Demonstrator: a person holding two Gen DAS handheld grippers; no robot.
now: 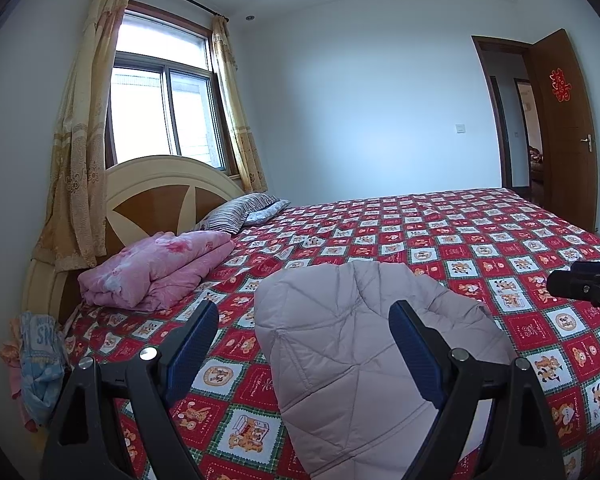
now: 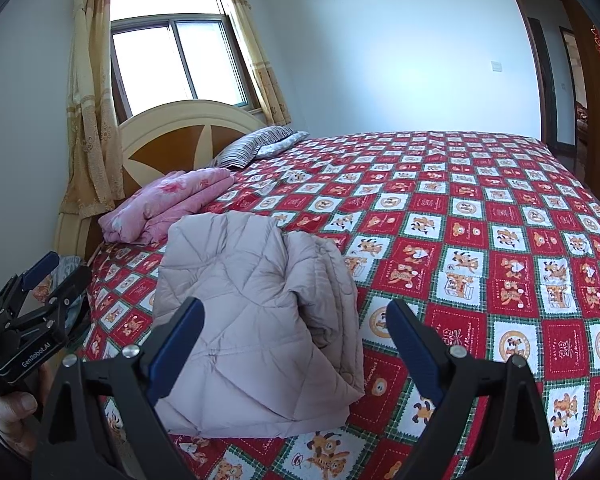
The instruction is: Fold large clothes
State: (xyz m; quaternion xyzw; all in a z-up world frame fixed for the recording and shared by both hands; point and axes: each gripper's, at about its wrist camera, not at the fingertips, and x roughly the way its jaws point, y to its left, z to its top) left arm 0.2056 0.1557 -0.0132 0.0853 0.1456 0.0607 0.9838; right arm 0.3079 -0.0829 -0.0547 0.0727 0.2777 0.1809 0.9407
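A: Item one: we are looking at a pale mauve quilted padded jacket (image 2: pixel 256 320), lying folded into a compact bundle on the bed with the red, white and green cartoon-print quilt (image 2: pixel 480 240), near the edge closest to us.

B: Item two: we are holding the left hand-held gripper (image 1: pixel 304 328) with its blue-padded jaws spread wide, pinching nothing; the bundle is showing between the fingers but apart from the pads.

A: Item three: the right hand-held gripper (image 2: pixel 296 320) is likewise standing spread and empty, hovering over the same bundle.

B: Item four, surroundings: a folded pink floral blanket (image 1: pixel 156 272) is sitting near the cream and brown wooden headboard (image 1: pixel 160 192), well apart from the jacket, with a grey striped pillow (image 1: pixel 236 212) beyond it.

A: Step in hand: we are judging that the folding of this garment is done or nearly so, since the layers are stacked and neither gripper is gripping cloth.

B: Next move: we are expecting either a tidying press on the loose right-hand flap, or both jaws closing on the bundle's sides to carry it off without spilling the layers.
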